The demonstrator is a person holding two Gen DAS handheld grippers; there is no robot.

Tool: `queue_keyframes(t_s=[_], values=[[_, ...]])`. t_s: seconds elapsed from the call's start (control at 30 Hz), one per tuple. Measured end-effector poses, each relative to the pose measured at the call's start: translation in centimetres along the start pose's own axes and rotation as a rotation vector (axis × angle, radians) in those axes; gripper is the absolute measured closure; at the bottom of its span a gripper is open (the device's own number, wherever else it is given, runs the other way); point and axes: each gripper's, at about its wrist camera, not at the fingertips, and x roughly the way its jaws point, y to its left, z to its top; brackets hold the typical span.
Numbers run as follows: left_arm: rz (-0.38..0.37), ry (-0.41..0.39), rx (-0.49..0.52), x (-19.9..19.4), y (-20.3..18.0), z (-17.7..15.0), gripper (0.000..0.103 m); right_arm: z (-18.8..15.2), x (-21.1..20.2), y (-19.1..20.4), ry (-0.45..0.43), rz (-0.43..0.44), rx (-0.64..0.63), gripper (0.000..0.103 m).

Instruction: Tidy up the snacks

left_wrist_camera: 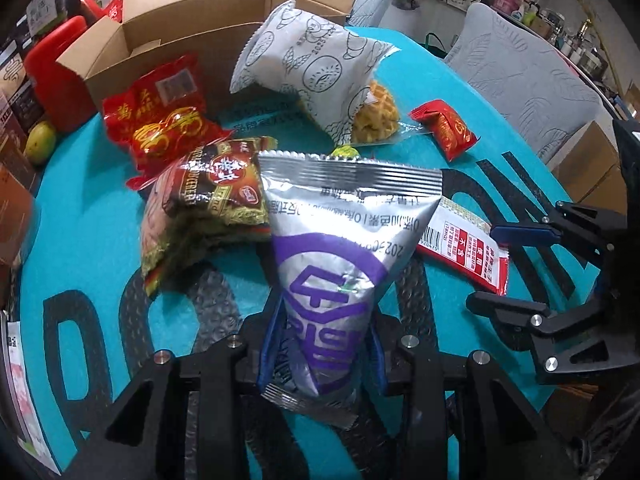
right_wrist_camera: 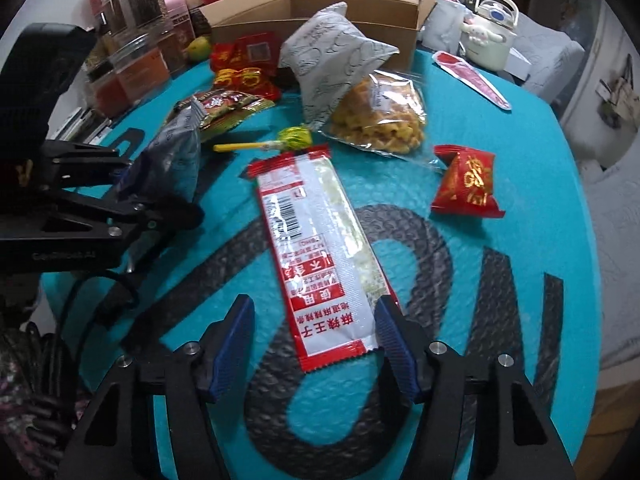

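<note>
My left gripper (left_wrist_camera: 320,354) is shut on a silver and purple snack bag (left_wrist_camera: 328,264) and holds it above the teal mat; the bag also shows in the right wrist view (right_wrist_camera: 172,156). My right gripper (right_wrist_camera: 316,344) is open, its blue pads on either side of the near end of a long red and white snack packet (right_wrist_camera: 316,256) lying flat. An open cardboard box (left_wrist_camera: 168,40) stands at the back. A grey printed bag (left_wrist_camera: 312,64), waffles (right_wrist_camera: 380,116), red packets (left_wrist_camera: 160,120) (right_wrist_camera: 466,184), a brown noodle pack (left_wrist_camera: 208,216) and a lollipop (right_wrist_camera: 280,140) lie between.
Jars and red containers (right_wrist_camera: 132,40) stand at the mat's left edge, beside a green fruit (left_wrist_camera: 40,140). A white kettle (right_wrist_camera: 490,28) and a pink strip packet (right_wrist_camera: 474,74) are at the back right. Grey cushioned chairs (left_wrist_camera: 520,76) stand beyond the table.
</note>
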Motion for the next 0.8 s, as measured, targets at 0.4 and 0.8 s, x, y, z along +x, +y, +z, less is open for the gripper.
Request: queue_keyframes(t_s=[0.4, 0.8], values=[[0.020, -0.050, -0.013, 0.2, 0.7, -0.3, 0.066, 2.2, 2.6, 0.3, -0.022, -0.077, -0.004, 0.025], [-0.002, -0.076, -0.013, 0.1, 1.5, -0.2, 0.070, 1.7, 1.8, 1.0, -0.077, -0.067, 0.077, 0.056]])
